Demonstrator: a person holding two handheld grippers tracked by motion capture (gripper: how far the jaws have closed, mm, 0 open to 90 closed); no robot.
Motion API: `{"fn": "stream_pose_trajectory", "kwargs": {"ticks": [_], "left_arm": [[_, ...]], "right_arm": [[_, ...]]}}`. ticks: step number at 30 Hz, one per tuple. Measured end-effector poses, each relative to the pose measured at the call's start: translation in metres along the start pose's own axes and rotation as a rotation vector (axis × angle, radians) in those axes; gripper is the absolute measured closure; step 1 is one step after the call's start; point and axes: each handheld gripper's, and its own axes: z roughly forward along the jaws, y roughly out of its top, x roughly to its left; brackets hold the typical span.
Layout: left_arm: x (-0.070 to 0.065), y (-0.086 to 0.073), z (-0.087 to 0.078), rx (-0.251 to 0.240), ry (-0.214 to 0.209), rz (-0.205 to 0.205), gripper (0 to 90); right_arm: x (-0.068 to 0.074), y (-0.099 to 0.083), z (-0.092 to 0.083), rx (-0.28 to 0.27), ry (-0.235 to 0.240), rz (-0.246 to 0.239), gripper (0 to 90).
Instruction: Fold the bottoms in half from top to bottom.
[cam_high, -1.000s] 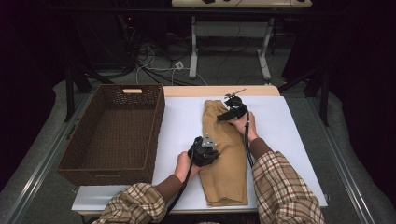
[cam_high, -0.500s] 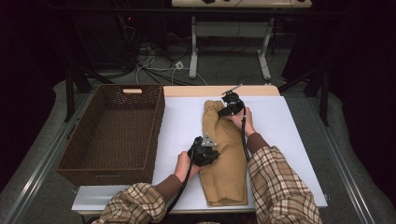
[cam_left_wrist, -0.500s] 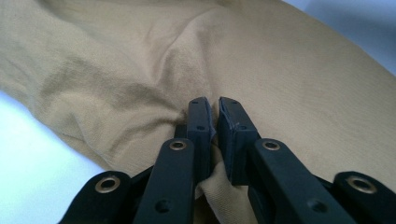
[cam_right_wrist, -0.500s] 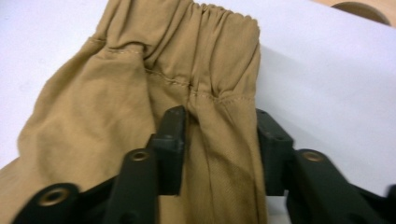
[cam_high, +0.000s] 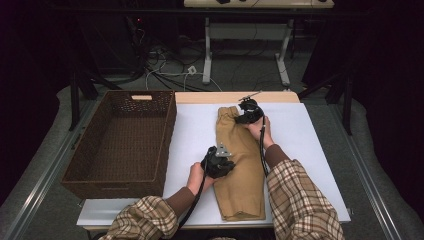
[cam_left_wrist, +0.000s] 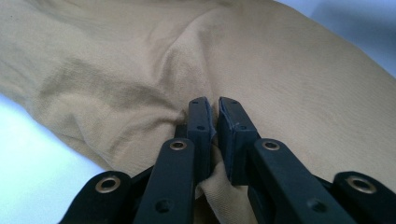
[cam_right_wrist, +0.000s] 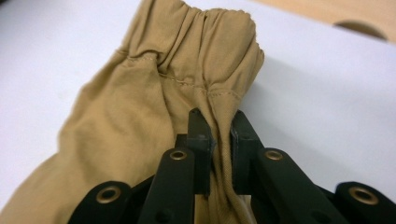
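Tan trousers (cam_high: 245, 175) lie folded lengthwise on the white table (cam_high: 310, 140), gathered waistband at the far end. My left gripper (cam_high: 219, 161) sits at the trousers' left edge near the middle. In the left gripper view it (cam_left_wrist: 212, 105) is shut on a pinch of the tan cloth (cam_left_wrist: 280, 70). My right gripper (cam_high: 248, 112) is at the far end by the waistband. Its jaws have just been closing, and in the right gripper view they (cam_right_wrist: 218, 119) pinch a fold of the trousers (cam_right_wrist: 140, 107) just below the elastic.
An empty brown wicker basket (cam_high: 112, 181) stands on the left, its side against the table's left edge. Bare white table lies on both sides of the trousers. A wooden strip (cam_high: 200, 97) runs along the far edge.
The right gripper has edged slightly toward the waistband end. The left hand and the trousers have stayed put.
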Motion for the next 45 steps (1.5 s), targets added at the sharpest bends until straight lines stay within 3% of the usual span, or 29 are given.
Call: {"fn": "stream_pose_trajectory", "kwargs": {"ticks": [6,13,31,45], "left_arm": [[0.0,0.0,0.0,0.0,0.001,-0.001,83.1],[0.0,0.0,0.0,0.0,0.001,-0.004,83.1],[-0.001,0.0,0.0,0.001,0.003,-0.009,83.1],[-0.001,0.0,0.0,0.0,0.004,-0.007,83.1]], "right_arm": [[0.004,-0.004,-0.021,-0.099,0.023,-0.032,82.7],[0.012,-0.006,-0.037,-0.158,0.062,-0.067,82.7],[0.031,-0.02,-0.062,-0.199,0.13,-0.145,82.7],[0.038,-0.038,-0.082,-0.245,0.171,-0.165,82.7]]}}
